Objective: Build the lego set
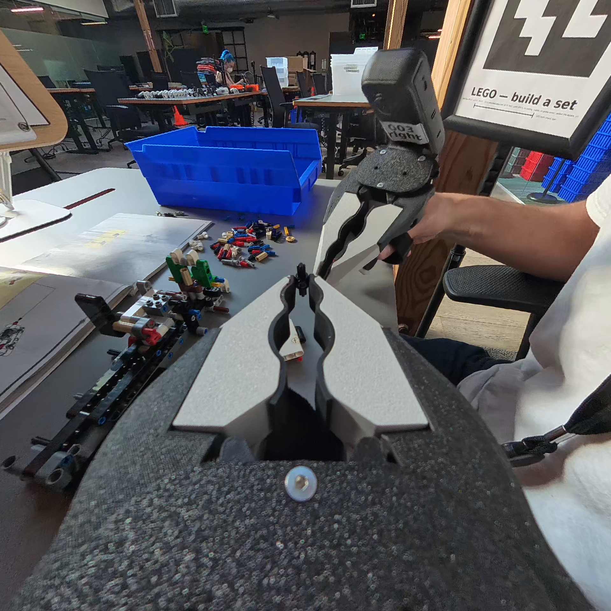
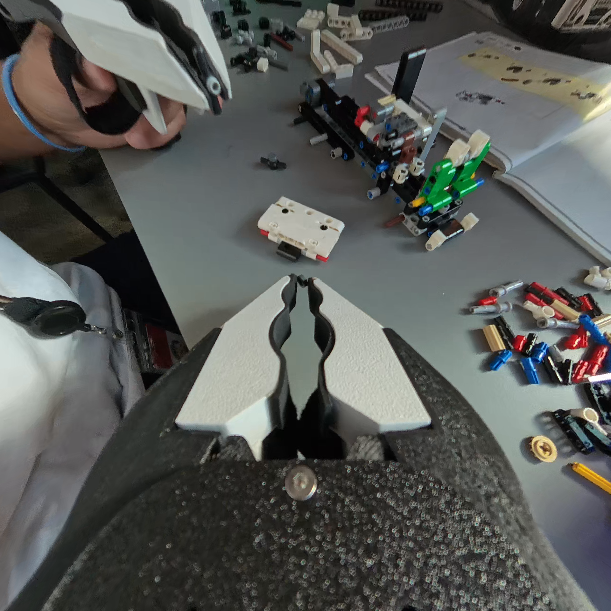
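A framed white sign [image 1: 542,66] with black printed writing stands beyond the worktop's far right corner. A small lettered label [image 1: 405,132] sits on the other tool's black body. Booklet pages [image 2: 529,82] carry print too small to read.

At frame centre, the left gripper [image 1: 301,281] is pinching a small black pin [image 1: 301,277] upright. The right gripper [image 1: 325,269] is hovering just beside it, upper right.

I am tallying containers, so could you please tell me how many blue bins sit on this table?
1: the blue bin stands at the table's far edge, beyond the loose pins. More blue bins are stacked off the table at far right.
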